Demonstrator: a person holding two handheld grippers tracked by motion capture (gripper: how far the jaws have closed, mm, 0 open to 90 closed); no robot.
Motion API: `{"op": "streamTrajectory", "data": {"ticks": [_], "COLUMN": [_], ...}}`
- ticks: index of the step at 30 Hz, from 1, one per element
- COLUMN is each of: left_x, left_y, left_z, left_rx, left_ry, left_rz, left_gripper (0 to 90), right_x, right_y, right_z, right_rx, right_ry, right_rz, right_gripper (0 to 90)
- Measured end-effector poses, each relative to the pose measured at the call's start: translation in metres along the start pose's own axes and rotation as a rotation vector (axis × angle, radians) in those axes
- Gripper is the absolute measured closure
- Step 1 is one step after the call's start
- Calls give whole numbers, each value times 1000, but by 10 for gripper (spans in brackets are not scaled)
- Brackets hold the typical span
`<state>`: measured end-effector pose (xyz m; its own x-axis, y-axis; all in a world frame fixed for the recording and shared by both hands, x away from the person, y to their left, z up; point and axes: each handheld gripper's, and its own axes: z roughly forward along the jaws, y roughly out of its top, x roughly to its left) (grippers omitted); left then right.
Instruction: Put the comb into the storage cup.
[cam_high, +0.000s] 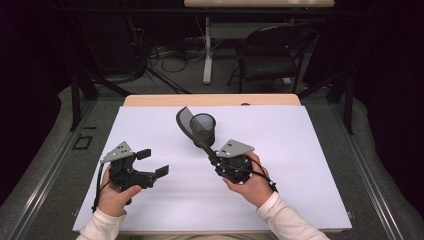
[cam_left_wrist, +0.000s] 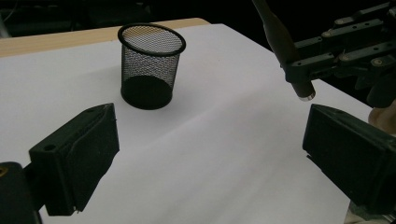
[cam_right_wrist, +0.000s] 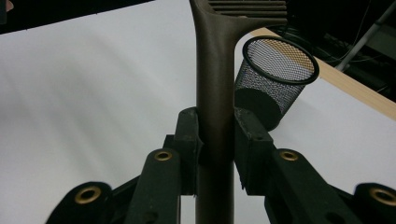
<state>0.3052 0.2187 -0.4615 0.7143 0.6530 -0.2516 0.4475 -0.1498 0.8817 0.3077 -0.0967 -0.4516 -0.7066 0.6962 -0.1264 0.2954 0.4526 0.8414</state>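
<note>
White paper sheet (cam_high: 280, 165) covers most of the light wooden table (cam_high: 150, 100), wood strip bare at the 12 o'clock edge. Black folding chair (cam_high: 272, 52) on the floor beyond the table, about 1 o'clock from the sheet's centre.

Right hand (cam_high: 252, 185) at roughly 5 o'clock of the sheet's centre holds the right gripper (cam_high: 214, 156), grey three-cornered plate on top, jaws pointing toward 11 o'clock. Those jaws are clamped on the handle of a dark brown plastic slotted spatula (cam_high: 192, 131); in the right gripper view both pads press the handle (cam_right_wrist: 215, 107) from either side, slotted head up at 12 o'clock. Spatula runs up toward 11 o'clock, lifted off the paper, head just at 9 o'clock of the cup rim. From above its handle overlaps the cup; touching or not, can't tell.

Left hand (cam_high: 116, 197) at 7 o'clock holds the left gripper (cam_high: 152, 162), jaws spread wide with nothing between them, pointing toward 3 o'clock; paper shows through the gap in the left gripper view.

Black wire-mesh round pencil cup (cam_high: 203, 128) stands upright on the sheet, about 12 o'clock of centre, just beyond the right gripper, well apart from the left one.
</note>
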Motion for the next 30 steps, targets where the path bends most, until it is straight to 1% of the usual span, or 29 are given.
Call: {"op": "streamTrajectory", "data": {"ticks": [6, 12, 17, 19, 22, 30], "left_x": [1, 0, 1, 2, 3, 4], "left_y": [9, 16, 21, 24, 27, 37], "left_z": [3, 4, 5, 5, 6, 8], "left_rx": [1, -6, -15, -17, -20, -21], "left_ry": [1, 0, 3, 1, 3, -20], "left_rz": [2, 5, -6, -14, -12, -24], "left_gripper": [66, 85, 119, 151, 157, 168], "right_x": [1, 7, 10, 10, 11, 13], "right_y": [1, 0, -1, -1, -1, -2], "right_z": [-2, -2, -1, -1, 0, 1], "right_rx": [-20, -29, -42, -42, -49, -60], "right_ry": [-5, -13, -15, -17, -14, -16], "right_rz": [1, -22, -30, -32, -28, -31], "right_gripper": [728, 728, 728, 727, 727, 727]}}
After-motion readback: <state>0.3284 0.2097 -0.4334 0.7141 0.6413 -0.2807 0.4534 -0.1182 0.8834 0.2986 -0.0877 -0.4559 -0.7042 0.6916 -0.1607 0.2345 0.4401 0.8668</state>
